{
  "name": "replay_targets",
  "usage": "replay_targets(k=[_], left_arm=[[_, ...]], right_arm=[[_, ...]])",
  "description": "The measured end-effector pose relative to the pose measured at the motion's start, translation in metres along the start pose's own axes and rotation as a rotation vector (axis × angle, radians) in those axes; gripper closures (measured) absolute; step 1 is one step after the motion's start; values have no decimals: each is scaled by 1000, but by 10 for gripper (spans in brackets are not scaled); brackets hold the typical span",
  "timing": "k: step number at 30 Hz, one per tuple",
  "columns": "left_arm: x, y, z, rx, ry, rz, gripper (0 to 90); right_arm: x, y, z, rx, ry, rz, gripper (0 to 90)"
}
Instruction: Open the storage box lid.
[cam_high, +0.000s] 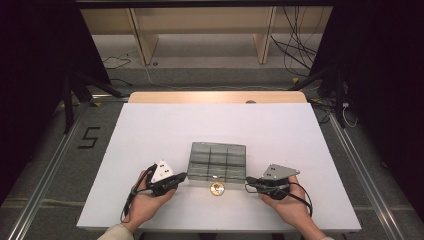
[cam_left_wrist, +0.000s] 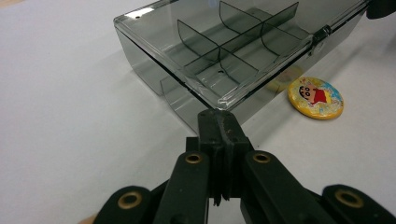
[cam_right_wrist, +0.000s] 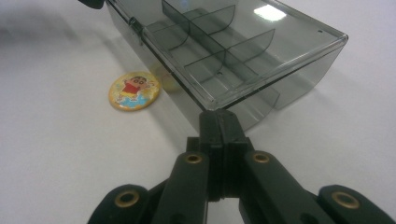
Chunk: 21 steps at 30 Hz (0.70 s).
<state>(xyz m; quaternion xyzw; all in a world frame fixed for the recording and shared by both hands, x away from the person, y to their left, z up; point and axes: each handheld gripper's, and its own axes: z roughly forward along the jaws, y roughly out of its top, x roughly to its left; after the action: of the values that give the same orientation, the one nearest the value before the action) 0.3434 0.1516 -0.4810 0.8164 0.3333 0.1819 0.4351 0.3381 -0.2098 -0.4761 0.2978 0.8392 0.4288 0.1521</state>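
Observation:
A smoky clear plastic box (cam_high: 217, 161) with a shut lid and several inner compartments sits on the white table. A round yellow cartoon badge (cam_high: 217, 188) lies on the table just in front of it. My left gripper (cam_high: 183, 176) is shut and empty, its tips at the box's near left corner (cam_left_wrist: 224, 100). My right gripper (cam_high: 248, 180) is shut and empty too, with its tips at the near right corner (cam_right_wrist: 212, 105). The badge (cam_left_wrist: 315, 97) lies between the two grippers, also seen as the badge (cam_right_wrist: 134, 90) in the right gripper view.
The white table (cam_high: 150, 135) spreads wide around the box. A wooden edge (cam_high: 215, 97) runs along its far side. Beyond it stand shelf legs and loose cables (cam_high: 295, 50) on the floor. A number 5 (cam_high: 89, 137) is marked on the floor at left.

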Motion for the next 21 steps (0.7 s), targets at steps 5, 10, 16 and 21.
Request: replay_targets(k=[5,10,16,21], left_arm=[[-1,2,-1,-19,-11,4,893],[-2,2,-2,-25,-8,5,893],[-2,4,-3,-50,0,3,893],[-2,7,-4,-76,6,-1,893]], right_arm=[[1,2,0,-16,5,-8,900],[1,2,-1,-17,2,-6,900],[1,4,-2,-34,-1,-6,900],[1,8,-4,-56,-12,-5,900]])
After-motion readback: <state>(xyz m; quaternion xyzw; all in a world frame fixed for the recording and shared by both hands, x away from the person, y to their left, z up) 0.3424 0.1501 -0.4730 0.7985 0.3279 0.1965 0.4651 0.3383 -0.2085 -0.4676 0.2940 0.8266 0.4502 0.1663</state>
